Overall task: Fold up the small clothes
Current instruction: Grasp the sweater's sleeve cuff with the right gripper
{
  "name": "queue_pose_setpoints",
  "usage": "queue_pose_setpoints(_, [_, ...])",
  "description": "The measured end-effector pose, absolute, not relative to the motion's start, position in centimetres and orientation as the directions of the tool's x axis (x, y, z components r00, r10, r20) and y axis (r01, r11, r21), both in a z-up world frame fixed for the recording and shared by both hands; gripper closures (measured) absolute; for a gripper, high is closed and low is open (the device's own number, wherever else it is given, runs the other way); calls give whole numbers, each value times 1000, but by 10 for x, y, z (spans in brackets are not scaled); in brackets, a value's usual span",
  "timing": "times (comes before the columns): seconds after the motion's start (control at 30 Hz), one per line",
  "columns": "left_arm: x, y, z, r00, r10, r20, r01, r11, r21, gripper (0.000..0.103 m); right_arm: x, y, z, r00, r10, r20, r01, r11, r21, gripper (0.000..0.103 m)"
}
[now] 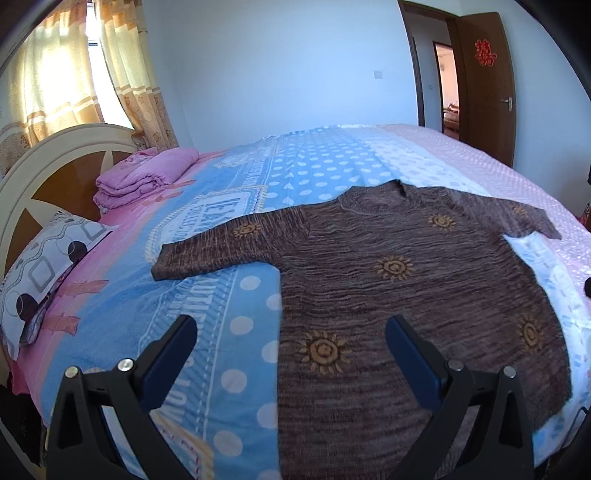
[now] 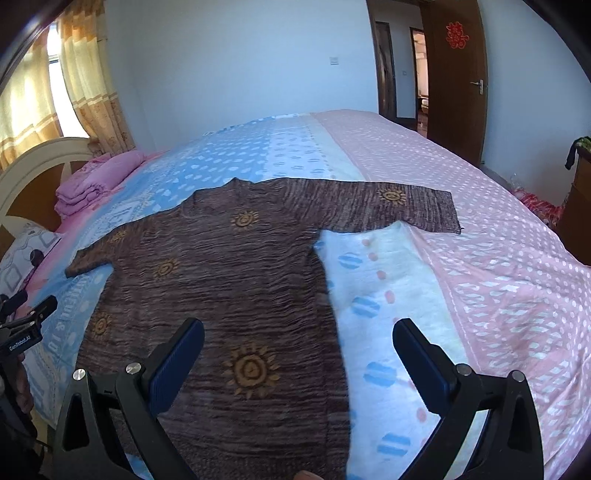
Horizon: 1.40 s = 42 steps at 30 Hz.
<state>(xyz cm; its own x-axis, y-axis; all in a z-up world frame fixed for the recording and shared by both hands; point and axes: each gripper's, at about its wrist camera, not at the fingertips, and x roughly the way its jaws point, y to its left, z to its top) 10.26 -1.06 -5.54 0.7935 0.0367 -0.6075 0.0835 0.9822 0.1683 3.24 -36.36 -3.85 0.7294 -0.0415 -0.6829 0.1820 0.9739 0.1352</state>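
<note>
Flat on bed (image 1: 229,295): brown sweater (image 1: 388,280), neckline far, hem near, sleeves sideways.

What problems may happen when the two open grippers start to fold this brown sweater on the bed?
The sweater lies directly on a soft bedspread, so fingers may pinch both layers. The left gripper and right gripper each straddle a side edge near the hem; uneven pulling could wrinkle it.

Bed cover (image 1: 236,280): blue, white and pink panels, dotted and lettered.
Headboard (image 1: 55,166): cream frame, brown panels.
Pillow (image 1: 44,273): patterned, at headboard.
Pink bedding (image 1: 144,177): folded, stacked near headboard.
Curtains (image 1: 125,74): yellow, lit.
Door (image 2: 458,74): brown, open, red paper ornament (image 2: 456,34) on it.
</note>
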Motion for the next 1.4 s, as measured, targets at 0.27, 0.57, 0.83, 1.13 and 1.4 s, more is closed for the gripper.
queue_pose_setpoints(0.27, [169, -20, -78, 780, 116, -615, 25, 976, 216, 0, 85, -457, -56, 681, -95, -726, 337, 921, 195, 5])
queue_pose_setpoints(0.57, [226, -26, -101, 764, 200, -614, -29, 961, 276, 0, 134, -555, -79, 611, -179, -771, 488, 852, 188, 26])
queue_pose_setpoints(0.83, [273, -25, -118, 730, 232, -643, -67, 960, 270, 0, 180, -619, -94, 565, -237, -791, 576, 799, 172, 28])
queue_pose_setpoints(1.13, [301, -31, -132, 705, 232, -670, -73, 964, 257, 0, 227, -613, -121, 484, -276, -830, 551, 833, 45, 52])
queue_pose_setpoints(1.4, [305, -25, -141, 680, 186, -709, -59, 978, 201, 0, 246, -593, -104, 471, -225, -853, 464, 885, 23, 95])
